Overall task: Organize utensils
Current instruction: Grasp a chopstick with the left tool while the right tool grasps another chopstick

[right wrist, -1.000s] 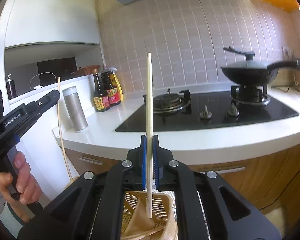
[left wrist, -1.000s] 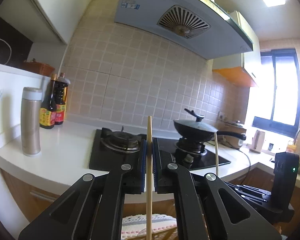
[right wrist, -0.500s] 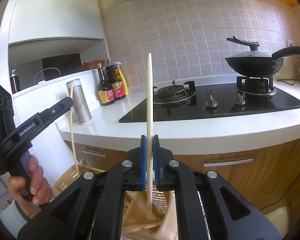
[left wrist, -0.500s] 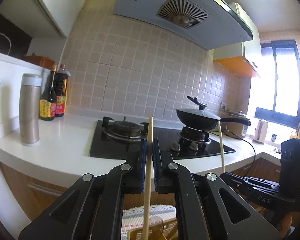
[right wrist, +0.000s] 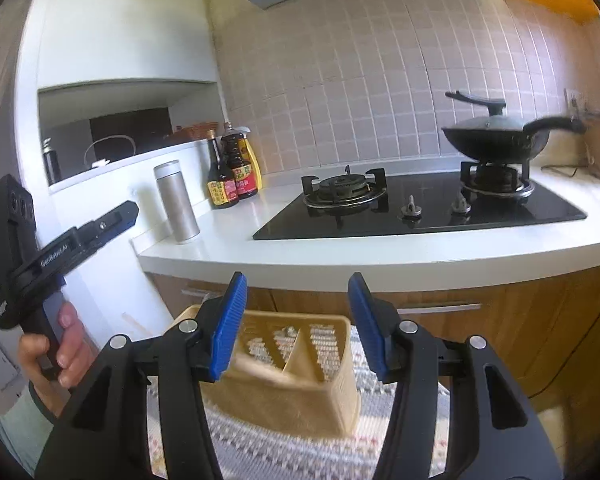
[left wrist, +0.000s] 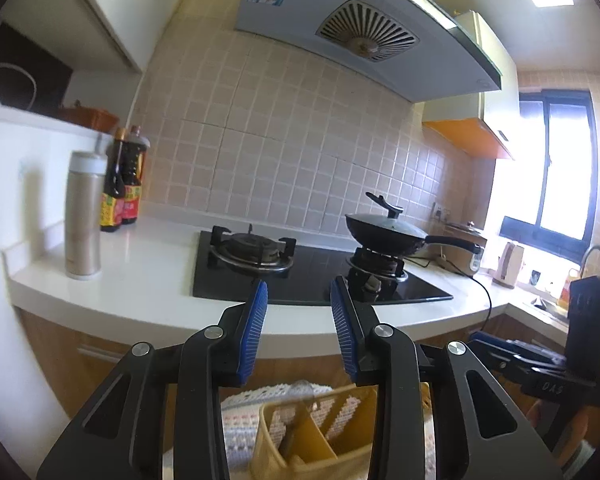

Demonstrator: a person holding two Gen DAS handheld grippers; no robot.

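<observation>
At the bottom of each wrist view the black fingers fill the foreground. The left gripper (left wrist: 299, 330) stands wide open with nothing between its blue pads (left wrist: 253, 334), and the right gripper (right wrist: 296, 322) is spread just as wide and equally empty.

Just beyond them, low in both frames, sits the tan utensil basket (right wrist: 332, 392) with an inner divider, resting on a woven cloth (right wrist: 284, 452). In the left view the basket (left wrist: 300, 446) shows under the fingers at bottom centre. Something pale and blurred lies in its left compartment in the right view; I cannot tell whether that is a utensil. A dark item stands in a compartment in the left view.

At the left edge of the right view, a hand (right wrist: 56, 356) grips the handle of the other gripper. Farther off run the white counter (right wrist: 340, 252), the black stove (right wrist: 420, 208), a steel flask (right wrist: 177, 202), sauce bottles (right wrist: 232, 172) and a lidded wok (right wrist: 496, 136) in the upper right.

The risks, as I judge them: the basket looks light, so a finger dipping to its rim could tip or drag it across the cloth, and with both grippers working over one small basket they could knock together.
</observation>
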